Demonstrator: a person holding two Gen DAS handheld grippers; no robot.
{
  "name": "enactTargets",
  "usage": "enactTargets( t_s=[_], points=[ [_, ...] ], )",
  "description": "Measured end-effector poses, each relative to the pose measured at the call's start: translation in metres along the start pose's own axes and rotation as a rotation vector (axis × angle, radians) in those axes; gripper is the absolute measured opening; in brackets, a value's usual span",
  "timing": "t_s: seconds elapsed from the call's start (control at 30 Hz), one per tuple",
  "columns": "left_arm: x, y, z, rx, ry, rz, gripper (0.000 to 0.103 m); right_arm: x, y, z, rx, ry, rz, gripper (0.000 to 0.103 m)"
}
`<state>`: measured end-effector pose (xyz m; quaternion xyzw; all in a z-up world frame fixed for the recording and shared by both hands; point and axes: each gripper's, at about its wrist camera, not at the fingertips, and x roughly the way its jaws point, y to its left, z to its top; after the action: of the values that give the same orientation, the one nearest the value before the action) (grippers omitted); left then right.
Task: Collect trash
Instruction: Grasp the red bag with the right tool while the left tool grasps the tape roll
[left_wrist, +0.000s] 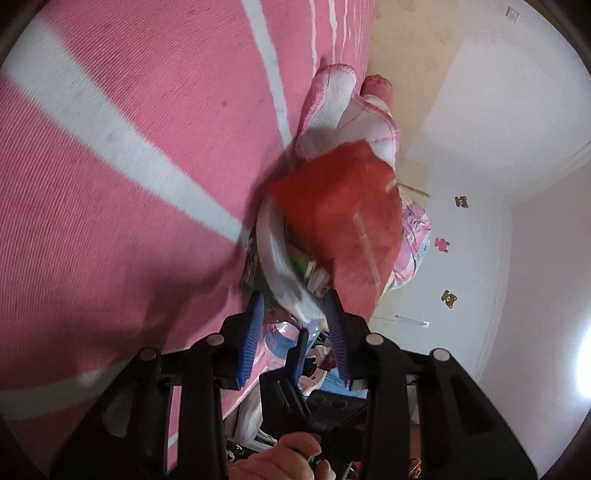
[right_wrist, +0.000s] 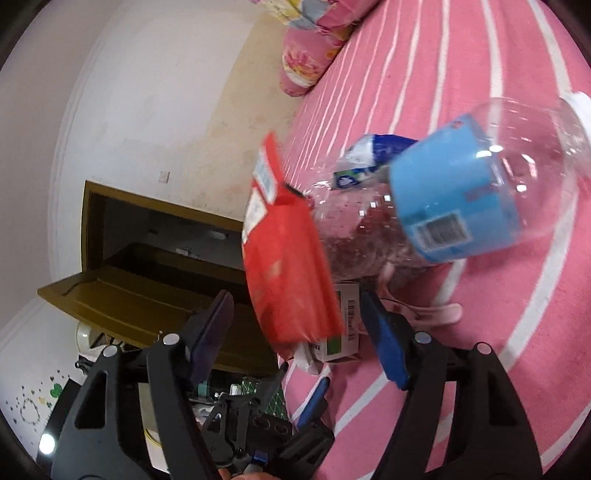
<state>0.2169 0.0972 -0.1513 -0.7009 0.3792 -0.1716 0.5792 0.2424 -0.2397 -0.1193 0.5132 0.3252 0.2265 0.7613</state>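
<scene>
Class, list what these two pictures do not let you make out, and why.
- Print on the red packet: left wrist view, motion blur.
- Face of the small box: right wrist view, mostly covered by the red packet.
- Cap of the bottle: right wrist view, cut by the lens rim.
- Whether the left gripper presses the white wrapper: left wrist view, blur.

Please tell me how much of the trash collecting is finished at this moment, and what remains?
Done: nothing shows as binned, and no bin is in view. In hand: the left gripper holds a red packet with a white wrapper, lifted off the bed. The right gripper is open, gripping nothing. Left: the clear bottle, a small box and a blue and white wrapper lie on the bed.
</scene>
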Motion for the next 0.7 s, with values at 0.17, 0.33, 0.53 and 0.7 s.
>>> enactTargets(
  t_s=[0.17,0.33,0.53,0.7],
  points=[
    [-0.006,0.006,0.004,-0.016,-0.019,0.002,0.035,0.005,-0.003,0.004,0.028,-0.012,0.014,0.069],
    [-0.005,0.002,0.009,0.007,-0.048,0.007,0.033,0.011,-0.005,0.009,0.039,0.001,0.019,0.036],
    [-0.005,0.007,0.006,0.014,-0.05,0.008,0.02,0.004,-0.007,0.012,0.051,-0.001,0.088,0.015],
    [-0.011,0.005,0.003,0.038,-0.057,-0.004,0.017,0.005,-0.001,0.014,0.039,0.001,0.134,0.014]
  ],
)
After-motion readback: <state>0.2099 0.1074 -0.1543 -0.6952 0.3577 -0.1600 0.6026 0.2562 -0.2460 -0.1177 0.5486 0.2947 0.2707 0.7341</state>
